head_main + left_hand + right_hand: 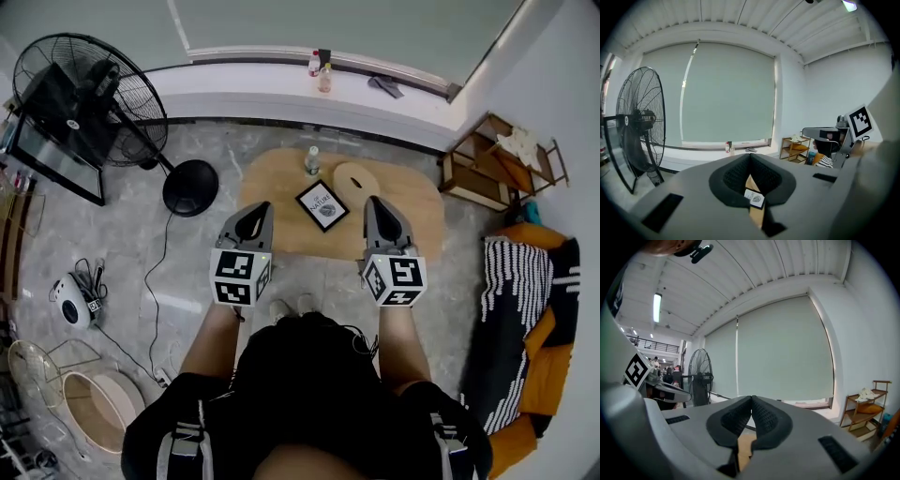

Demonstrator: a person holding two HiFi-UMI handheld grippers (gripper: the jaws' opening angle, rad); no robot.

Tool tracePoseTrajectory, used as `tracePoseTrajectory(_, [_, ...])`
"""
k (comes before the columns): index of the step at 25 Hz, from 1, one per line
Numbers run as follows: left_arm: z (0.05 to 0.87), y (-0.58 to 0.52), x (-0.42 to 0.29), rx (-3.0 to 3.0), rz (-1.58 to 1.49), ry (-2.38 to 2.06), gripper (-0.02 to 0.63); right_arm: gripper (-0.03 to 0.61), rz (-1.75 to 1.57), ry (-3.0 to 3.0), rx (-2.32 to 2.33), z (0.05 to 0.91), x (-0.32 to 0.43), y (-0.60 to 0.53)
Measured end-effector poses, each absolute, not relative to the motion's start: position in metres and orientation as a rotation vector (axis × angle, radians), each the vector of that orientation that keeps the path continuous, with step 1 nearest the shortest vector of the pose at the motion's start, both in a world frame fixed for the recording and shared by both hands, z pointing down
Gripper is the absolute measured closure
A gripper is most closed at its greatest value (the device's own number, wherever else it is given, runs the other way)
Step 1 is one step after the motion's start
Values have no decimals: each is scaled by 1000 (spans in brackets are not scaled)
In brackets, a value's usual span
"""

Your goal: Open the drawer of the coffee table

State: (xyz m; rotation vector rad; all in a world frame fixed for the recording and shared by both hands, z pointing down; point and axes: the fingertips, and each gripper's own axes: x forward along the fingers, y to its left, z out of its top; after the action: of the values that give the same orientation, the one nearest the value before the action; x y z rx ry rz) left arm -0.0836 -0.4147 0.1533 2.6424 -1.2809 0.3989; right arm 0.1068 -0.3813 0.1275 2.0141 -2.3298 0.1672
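Both claws are pressed together, pinching nothing. The left claw (259,210) and the right claw (376,202) hang side by side, well apart, over the near side of the low wooden table (412,202). From above, the table's drawer cannot be made out. A small bottle (311,161) and a framed card (322,204) sit on the tabletop. A floor fan (89,94) stands at the far left.
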Motion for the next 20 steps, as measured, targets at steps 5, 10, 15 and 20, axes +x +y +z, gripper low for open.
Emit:
tracePoseTrajectory(5, [181,-410,-79,2548,471,-1354,594,563,272,-2378,1929,163,124,-392])
tracePoseTrajectory(10, [225,-395,-87,2456,540,-1421,594,563,321,-2381,1874,213,129,-397])
tracePoseTrajectory(15, [260,-370,-110,2394,562,-1404,594,563,336,-2395,1810,249,111,-375])
tracePoseTrajectory(20, [302,-352,-144,2378,515,-1388,594,563,329,-2367,1806,291,86,-353])
